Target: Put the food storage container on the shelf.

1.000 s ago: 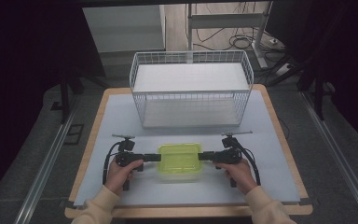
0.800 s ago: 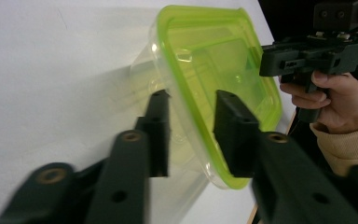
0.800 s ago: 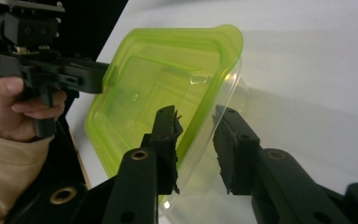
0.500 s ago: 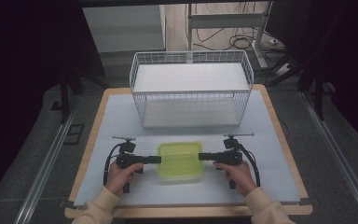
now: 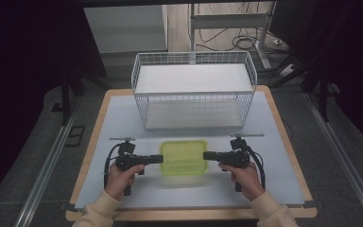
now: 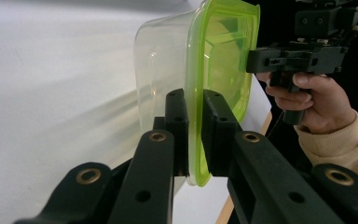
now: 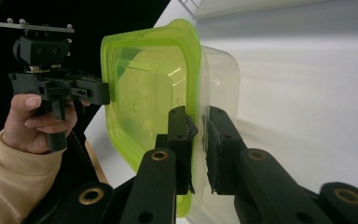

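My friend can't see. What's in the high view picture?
Two hands hold grippers, left gripper and right gripper, pinching a green-lidded box from both sides on a table. Behind it stands a white wire basket.

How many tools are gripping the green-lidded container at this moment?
2. The left tool clamps the left rim of the container; the right tool clamps its right rim, in front of the wire basket.

A lab or test room — a lone white tabletop [image 5: 123,113] with a wooden rim stands on grey carpet, metal rails [image 5: 42,175] running along both sides. Dark stands [image 5: 68,90] flank it, and loose cables [image 5: 246,42] lie on the floor at upper right.
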